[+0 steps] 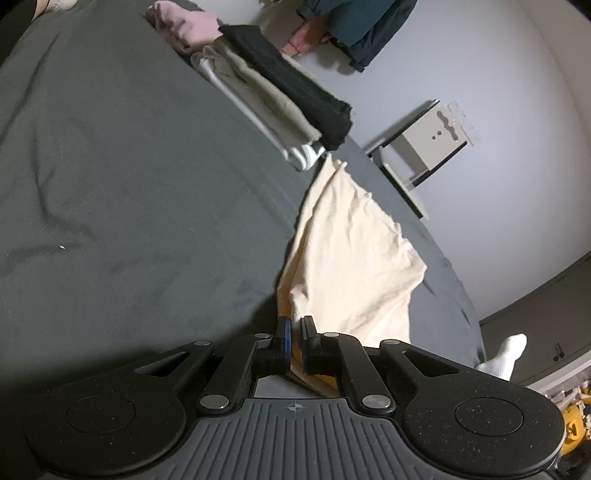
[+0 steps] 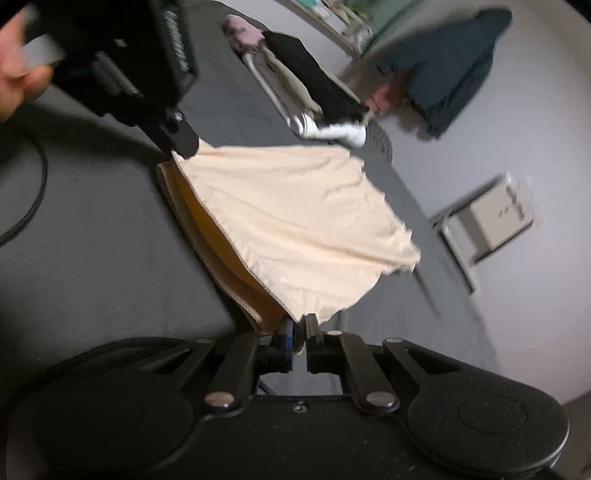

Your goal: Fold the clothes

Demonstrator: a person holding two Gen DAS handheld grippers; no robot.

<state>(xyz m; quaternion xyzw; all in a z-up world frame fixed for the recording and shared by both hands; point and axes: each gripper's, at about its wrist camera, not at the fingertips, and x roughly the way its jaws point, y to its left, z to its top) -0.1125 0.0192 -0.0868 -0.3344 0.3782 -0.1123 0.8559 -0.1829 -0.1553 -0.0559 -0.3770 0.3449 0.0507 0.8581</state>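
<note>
Right wrist view showed the soft cream-coloured cloth garment [image 2: 295, 218] best. It was lifted up over the dark grey bed sheet [image 2: 92, 258], stretched out between the two tools. One corner was pinched tight in the right gripper [image 2: 300, 334], whose two fingers were nearly together with the cloth edge between them. The other corner was held by the left gripper [image 2: 183, 146], higher up in that picture, with a person's hand [image 2: 14, 74] behind it. In the left wrist view the left gripper [image 1: 294, 334] was also almost closed, with the cream cloth squeezed between its black fingers, and the rest of the garment [image 1: 351, 258] hung down toward the bed.

Near the far edge of the bed sat a neat pile of folded clothes, black, beige and white [image 1: 288, 103], with a folded pink one [image 1: 184, 26] beside it. Past the bed stood a small white box-shaped stand [image 1: 428, 144] by the pale wall.

It looked like the garment was being held by one edge, ready to be laid flat or folded over. The next move would likely need both tools to go down together, keep the edge pulled straight, and let the cloth land smooth on the sheet.
</note>
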